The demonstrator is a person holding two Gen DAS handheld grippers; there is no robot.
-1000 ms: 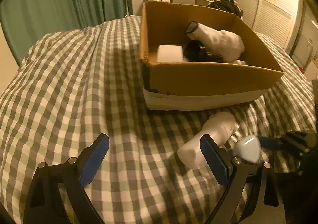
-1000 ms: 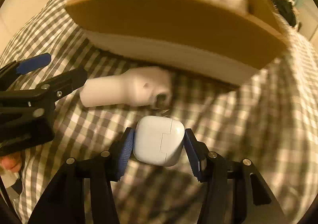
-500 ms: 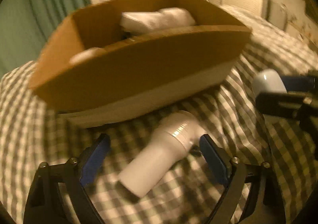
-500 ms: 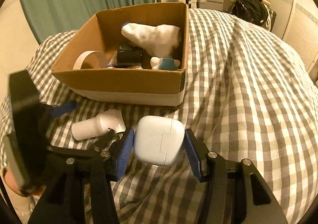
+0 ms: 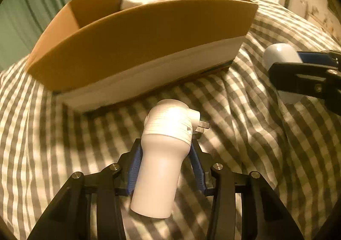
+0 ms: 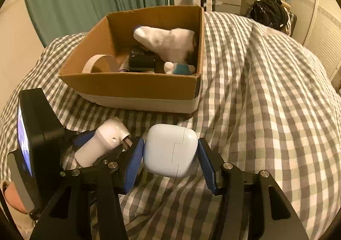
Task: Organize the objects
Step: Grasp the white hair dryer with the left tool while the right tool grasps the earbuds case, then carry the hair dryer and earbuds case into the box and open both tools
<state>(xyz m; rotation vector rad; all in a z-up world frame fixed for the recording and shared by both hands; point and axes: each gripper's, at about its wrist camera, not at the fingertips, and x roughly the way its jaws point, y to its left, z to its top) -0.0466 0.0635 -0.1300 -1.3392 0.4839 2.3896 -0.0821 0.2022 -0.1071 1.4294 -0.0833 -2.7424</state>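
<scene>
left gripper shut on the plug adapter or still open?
Shut: left gripper has both blue pads pressed against the white plug adapter, which lies tipped on the checkered bedspread.

dim, warm yellow indoor lighting; strong fisheye distortion with dark vignetted corners; glare on white plug adapter (image 5: 170, 120); slight motion blur.

At lower centre the right gripper (image 6: 169, 162) clamps a white square charger (image 6: 170, 152) between its blue pads. At lower left the left gripper (image 6: 102, 144) closes around a white angled plug adapter (image 6: 102, 142). Both sit above the checked bedspread (image 6: 266, 112). Above them, an open cardboard box (image 6: 136, 86) holds a white sock (image 6: 166, 42), a tape roll (image 6: 99, 66) and dark items.
</scene>
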